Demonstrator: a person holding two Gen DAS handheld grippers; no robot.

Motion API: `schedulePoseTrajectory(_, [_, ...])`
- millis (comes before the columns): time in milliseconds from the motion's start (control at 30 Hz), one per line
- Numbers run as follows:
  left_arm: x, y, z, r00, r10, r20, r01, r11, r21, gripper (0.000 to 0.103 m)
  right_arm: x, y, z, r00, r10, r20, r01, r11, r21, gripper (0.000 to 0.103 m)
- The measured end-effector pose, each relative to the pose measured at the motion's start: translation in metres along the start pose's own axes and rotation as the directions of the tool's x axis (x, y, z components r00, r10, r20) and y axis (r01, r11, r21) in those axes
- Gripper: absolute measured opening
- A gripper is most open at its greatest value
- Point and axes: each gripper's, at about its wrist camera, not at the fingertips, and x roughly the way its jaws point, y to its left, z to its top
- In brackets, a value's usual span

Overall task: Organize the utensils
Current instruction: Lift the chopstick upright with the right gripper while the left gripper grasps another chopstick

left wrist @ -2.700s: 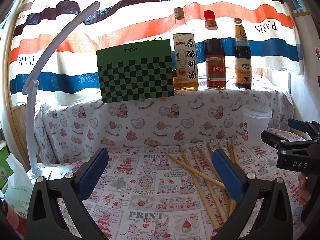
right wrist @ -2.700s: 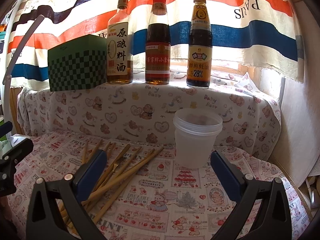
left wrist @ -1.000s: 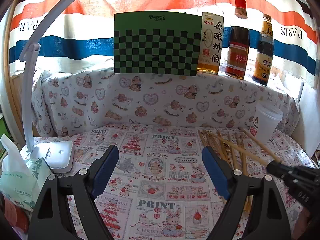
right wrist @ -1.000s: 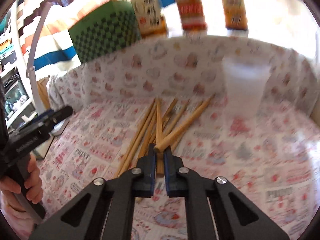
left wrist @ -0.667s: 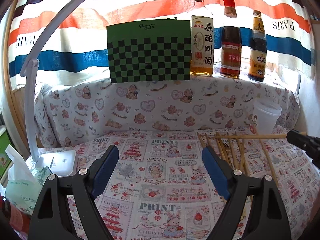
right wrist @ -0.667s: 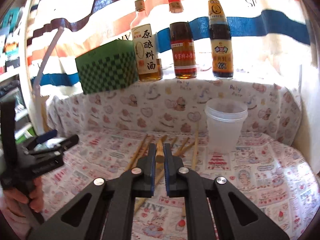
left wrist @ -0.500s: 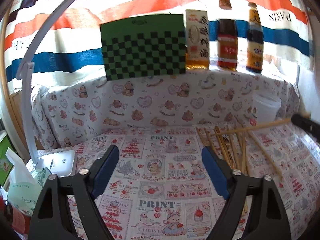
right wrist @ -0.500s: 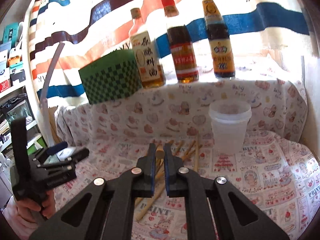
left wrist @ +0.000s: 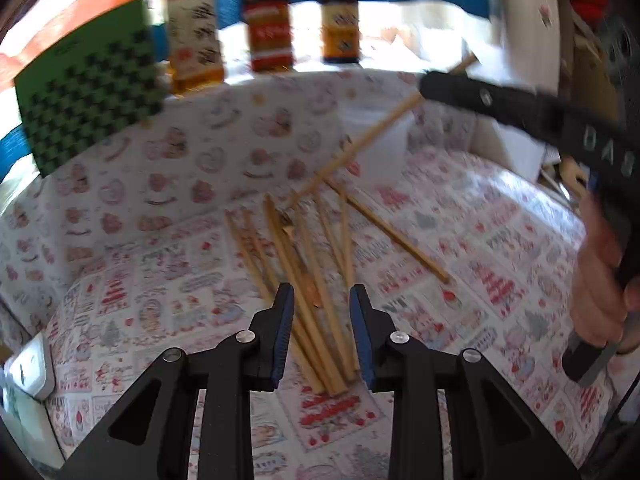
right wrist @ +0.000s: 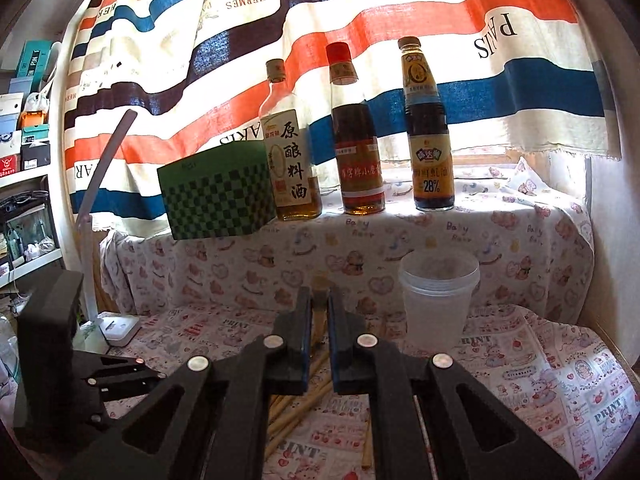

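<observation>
Right gripper (right wrist: pixel 318 320) clamps one chopstick (left wrist: pixel 360 144) aloft near cup (right wrist: pixel 438 300) | left gripper (left wrist: pixel 322 332), half-open, straddles tabletop chopstick pile (left wrist: pixel 304 280) | next, likely: tip stick into cup.

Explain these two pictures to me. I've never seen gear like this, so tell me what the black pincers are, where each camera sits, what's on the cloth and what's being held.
No robot here: a person holds a handheld gripper in each hand, and a fisheye camera on each looks forward along its two fingers.

In the left wrist view, the left gripper is open, low over a pile of wooden chopsticks on the printed tablecloth. The right gripper shows at upper right, holding one chopstick lifted at a slant.

In the right wrist view, that gripper is shut on the chopstick, with a clear plastic cup standing ahead to its right. Three sauce bottles and a green checkered box sit on the ledge behind.
</observation>
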Motion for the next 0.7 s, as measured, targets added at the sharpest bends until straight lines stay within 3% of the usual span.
schedulePoseTrajectory(67, [0.008,-0.008,0.002,0.999,-0.026,-0.043,0.026,1.0,0.004,0.028,0.001,-0.009,0.001,1.0,0.009,-0.002,-0.009,0.999,0.032,0.007])
schedulePoseTrajectory(200, [0.034,-0.012,0.005,0.976,-0.121,-0.18,0.114,0.992,-0.052,0.026,0.003,-0.022,0.005,1.0,0.014,-0.001,-0.014,0.998,0.066,0.007])
schedulePoseTrajectory(300, [0.041,-0.013,0.005,0.972,-0.121,-0.203,0.109,0.992,-0.071,0.025,0.001,-0.031,0.009,1.0,0.012,0.008,-0.012,0.995,0.102,0.007])
schedulePoseTrajectory(400, [0.047,-0.009,0.003,0.967,-0.11,-0.231,0.087,0.99,-0.107,0.013,0.0,-0.039,0.012,1.0,0.013,0.016,-0.015,0.991,0.13,0.007])
schedulePoseTrajectory(467, [0.047,-0.007,0.002,0.968,-0.111,-0.227,0.083,0.988,-0.132,0.007,0.001,-0.043,0.014,0.999,0.027,0.018,-0.029,0.989,0.146,0.007])
schedulePoseTrajectory(533, [0.042,-0.009,0.003,0.973,-0.084,-0.213,0.059,0.991,-0.124,0.007,0.002,-0.047,0.014,0.999,0.044,0.016,-0.046,0.985,0.165,0.007])
schedulePoseTrajectory(700, [0.007,-0.008,0.013,0.993,-0.04,-0.107,0.025,0.99,-0.139,0.006,-0.003,-0.057,0.016,0.997,0.067,0.046,-0.075,0.974,0.215,0.007])
